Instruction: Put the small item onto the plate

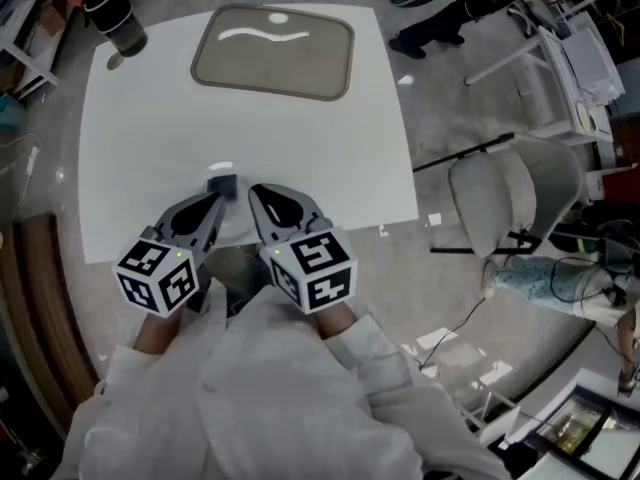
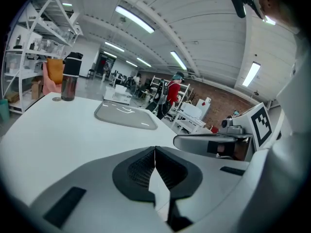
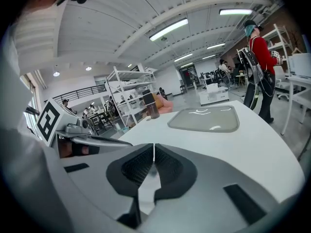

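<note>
The left gripper (image 1: 218, 196) and right gripper (image 1: 256, 194), fingers closed on nothing, hovered at the near edge of the desk (image 1: 150, 138), well apart from the plate (image 1: 272, 53).

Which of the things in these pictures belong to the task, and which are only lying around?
Belong to the job: small grey item, grey plate, left gripper, right gripper.
Just lying about: dark bottle, chair.
</note>
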`<action>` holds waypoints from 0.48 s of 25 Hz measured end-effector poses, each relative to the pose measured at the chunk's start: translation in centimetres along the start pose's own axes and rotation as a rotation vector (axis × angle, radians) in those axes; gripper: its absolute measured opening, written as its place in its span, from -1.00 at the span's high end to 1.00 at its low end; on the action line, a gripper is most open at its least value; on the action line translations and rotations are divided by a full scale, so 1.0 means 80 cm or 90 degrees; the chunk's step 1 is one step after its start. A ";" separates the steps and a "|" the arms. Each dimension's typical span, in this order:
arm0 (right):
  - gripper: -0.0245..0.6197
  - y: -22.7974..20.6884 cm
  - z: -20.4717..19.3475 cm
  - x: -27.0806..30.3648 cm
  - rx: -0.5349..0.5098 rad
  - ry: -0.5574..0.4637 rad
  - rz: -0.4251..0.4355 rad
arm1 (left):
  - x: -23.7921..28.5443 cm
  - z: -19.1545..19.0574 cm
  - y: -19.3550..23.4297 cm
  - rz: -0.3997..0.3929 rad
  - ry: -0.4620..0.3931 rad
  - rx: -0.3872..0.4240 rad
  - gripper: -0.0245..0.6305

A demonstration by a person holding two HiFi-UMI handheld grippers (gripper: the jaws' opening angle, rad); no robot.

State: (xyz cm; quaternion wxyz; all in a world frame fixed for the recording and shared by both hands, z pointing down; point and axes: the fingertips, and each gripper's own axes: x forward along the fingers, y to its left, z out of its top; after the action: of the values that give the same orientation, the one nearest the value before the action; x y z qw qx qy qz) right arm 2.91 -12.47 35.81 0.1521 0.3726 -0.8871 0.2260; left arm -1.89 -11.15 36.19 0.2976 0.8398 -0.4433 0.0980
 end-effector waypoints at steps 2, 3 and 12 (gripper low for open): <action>0.87 0.000 0.000 0.002 0.002 0.002 0.003 | -0.001 -0.001 0.003 0.006 0.003 -0.002 0.90; 0.87 0.001 0.000 0.003 0.003 0.002 0.005 | -0.002 -0.001 0.004 0.007 0.005 -0.002 0.89; 0.87 -0.001 0.004 0.005 0.003 0.008 -0.012 | 0.000 0.000 0.007 -0.011 0.020 -0.003 0.89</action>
State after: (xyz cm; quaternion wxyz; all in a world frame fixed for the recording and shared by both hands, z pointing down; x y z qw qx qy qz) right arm 2.64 -12.90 35.75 0.1592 0.3798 -0.8820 0.2290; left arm -2.38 -11.38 36.43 0.3076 0.8411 -0.4316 0.1076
